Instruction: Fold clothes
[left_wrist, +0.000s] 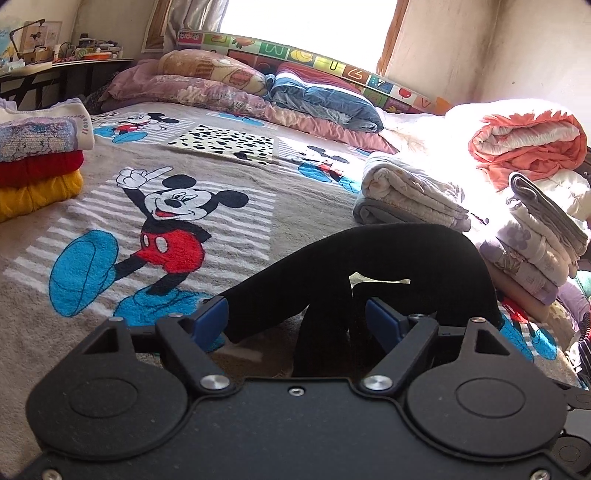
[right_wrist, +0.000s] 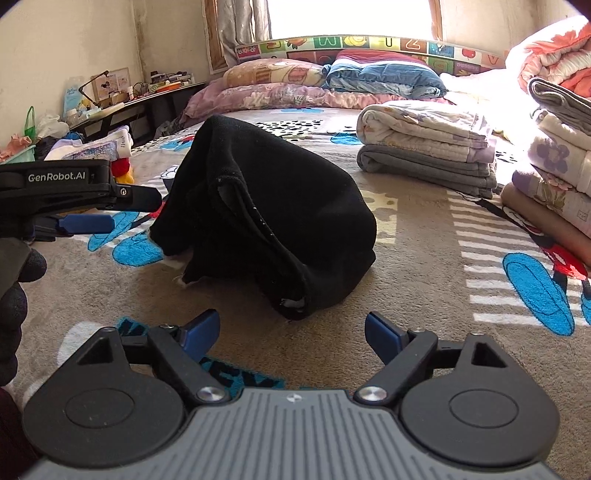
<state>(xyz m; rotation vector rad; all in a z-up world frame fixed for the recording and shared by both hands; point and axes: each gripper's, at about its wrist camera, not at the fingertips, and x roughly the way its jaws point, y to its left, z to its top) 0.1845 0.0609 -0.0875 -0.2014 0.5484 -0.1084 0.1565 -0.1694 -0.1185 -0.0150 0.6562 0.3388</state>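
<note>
Both claws gape wide, left claw (left_wrist: 295, 321) astride the crumpled black garment (right_wrist: 273, 218), right claw (right_wrist: 291, 332) just short; folded stacks (right_wrist: 428, 155) wait, this one unfolded.

The black garment (left_wrist: 373, 266) drapes over the bed cover (left_wrist: 110, 295), hiding the print beneath, and in the left wrist view its lower folds vanish behind the left gripper (left_wrist: 295, 321). The folded stack (left_wrist: 37, 162) is cut by the left frame edge. Shelf clutter (right_wrist: 110, 92) is too small to identify.
</note>
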